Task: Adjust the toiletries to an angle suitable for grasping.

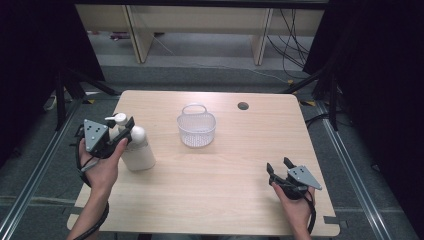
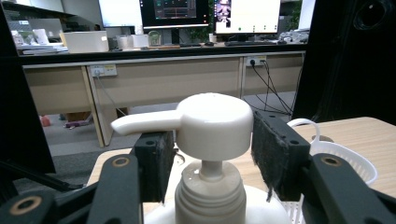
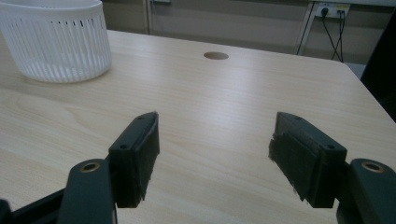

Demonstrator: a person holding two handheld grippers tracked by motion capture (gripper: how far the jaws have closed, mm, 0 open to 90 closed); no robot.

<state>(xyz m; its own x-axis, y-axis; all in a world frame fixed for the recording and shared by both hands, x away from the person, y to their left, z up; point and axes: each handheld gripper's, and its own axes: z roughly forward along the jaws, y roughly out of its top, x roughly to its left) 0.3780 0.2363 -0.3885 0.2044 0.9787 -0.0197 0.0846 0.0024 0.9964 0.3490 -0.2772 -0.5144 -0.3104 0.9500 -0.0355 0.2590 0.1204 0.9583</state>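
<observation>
One pump bottle (image 1: 136,148), one basket (image 1: 196,129) on desk (image 1: 225,175). Left gripper (image 1: 122,129) clamped on the bottle's pump head. Right gripper (image 1: 279,167) jaws apart, holding nothing.

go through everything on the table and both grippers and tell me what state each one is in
pump bottle: upright on the table, cap on, pump head between the left jaws.
basket: upright, empty, handle folded back.
left gripper: jaws either side of the pump head, right pad touching; full grip unclear.
right gripper: open, nothing between the jaws, low over the table.
</observation>
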